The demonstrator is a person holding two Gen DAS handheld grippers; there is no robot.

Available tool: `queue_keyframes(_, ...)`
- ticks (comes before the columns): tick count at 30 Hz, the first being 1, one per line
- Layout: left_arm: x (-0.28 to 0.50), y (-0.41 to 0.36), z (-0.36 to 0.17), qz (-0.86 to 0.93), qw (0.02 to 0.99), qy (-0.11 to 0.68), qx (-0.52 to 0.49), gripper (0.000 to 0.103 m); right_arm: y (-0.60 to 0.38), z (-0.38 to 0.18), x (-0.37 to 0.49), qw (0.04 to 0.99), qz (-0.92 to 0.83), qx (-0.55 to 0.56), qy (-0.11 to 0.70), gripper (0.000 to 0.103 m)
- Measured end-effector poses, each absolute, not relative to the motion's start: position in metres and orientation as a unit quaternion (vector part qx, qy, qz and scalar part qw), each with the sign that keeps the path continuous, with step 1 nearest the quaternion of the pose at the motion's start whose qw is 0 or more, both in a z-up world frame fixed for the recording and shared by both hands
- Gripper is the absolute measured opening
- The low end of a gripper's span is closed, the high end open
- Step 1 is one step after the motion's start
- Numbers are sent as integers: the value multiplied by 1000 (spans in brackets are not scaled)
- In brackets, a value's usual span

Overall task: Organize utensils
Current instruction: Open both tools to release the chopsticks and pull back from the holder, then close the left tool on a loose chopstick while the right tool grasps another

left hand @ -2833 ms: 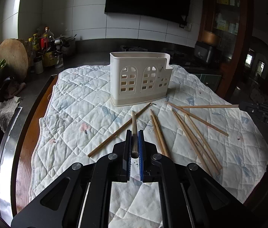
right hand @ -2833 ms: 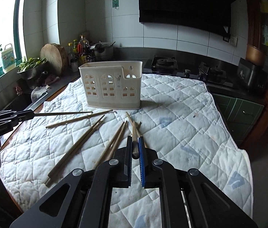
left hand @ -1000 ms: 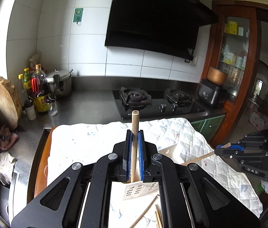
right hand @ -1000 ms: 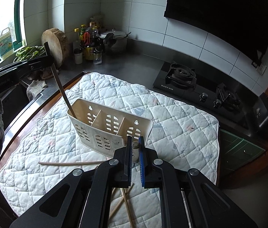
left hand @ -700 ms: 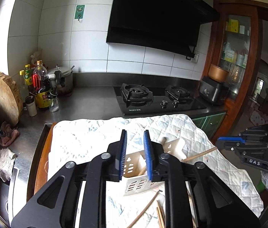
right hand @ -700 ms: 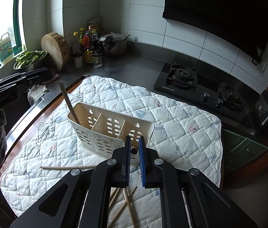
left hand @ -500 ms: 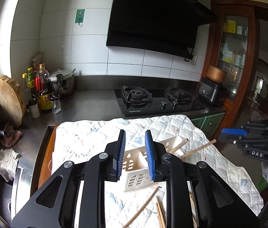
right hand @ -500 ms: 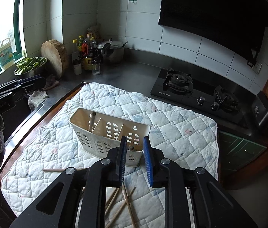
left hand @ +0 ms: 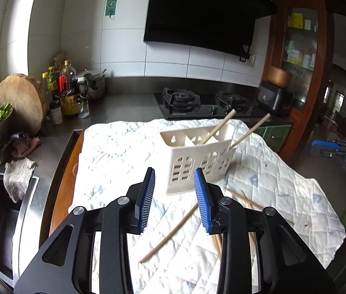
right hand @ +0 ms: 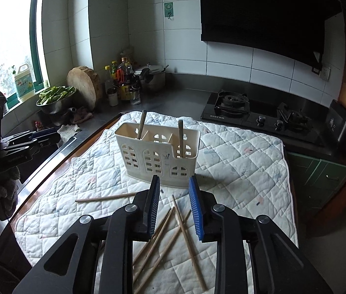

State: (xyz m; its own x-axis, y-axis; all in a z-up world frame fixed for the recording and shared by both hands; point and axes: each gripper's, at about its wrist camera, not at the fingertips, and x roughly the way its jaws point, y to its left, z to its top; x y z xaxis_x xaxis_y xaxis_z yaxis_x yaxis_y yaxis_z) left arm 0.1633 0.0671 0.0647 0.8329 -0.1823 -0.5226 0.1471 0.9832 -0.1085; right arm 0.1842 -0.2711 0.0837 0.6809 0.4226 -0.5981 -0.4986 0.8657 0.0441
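1. Our left gripper (left hand: 175, 198) has black arms and blue ribbed fingers (left hand: 146, 197). The fingers stand apart and have just been opening. Nothing is between them.
2. Just past the left fingers stands the cream plastic utensil holder with little window holes (left hand: 197, 164). It sits on the white quilted cloth (left hand: 114, 152) that covers the desk (left hand: 57, 188).
3. Two thin wooden chopsticks (left hand: 218, 128) stand in the holder and lean to the right. One is in the middle part and one is at the right end.
4. A long loose wooden chopstick (left hand: 170, 235) lies on the cloth below and between the left fingers.
5. Our right gripper (right hand: 174, 205) also has its blue fingers (right hand: 193, 205) apart, and they have just been opening too. They hold nothing.
6. From the right side we see the holder (right hand: 158, 156) just past the fingers, with one stick in its left part and one in its right part.
7. A bunch of loose wooden chopsticks (right hand: 170, 235) lies on the cloth under and between the right fingers. One more stick (right hand: 104, 198) lies alone to the left of them.
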Motion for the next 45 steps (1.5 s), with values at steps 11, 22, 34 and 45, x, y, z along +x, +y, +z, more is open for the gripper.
queue_keyframes(11,150,71,-25,-90,930,356,-15,40,-298,11,148,912,234,-51,333,24)
queue_keyframes(22,172,72,-79,-94,903,417,50,40,-312,-45,159,896,208,-47,388,24)
queue_keyframes(34,197,72,-102,-114,886,441,82,26,-317,-69,176,884,196,-44,423,24)
queue_keyframes(45,179,54,-100,-148,884,434,84,12,-317,-80,179,876,196,-57,437,24)
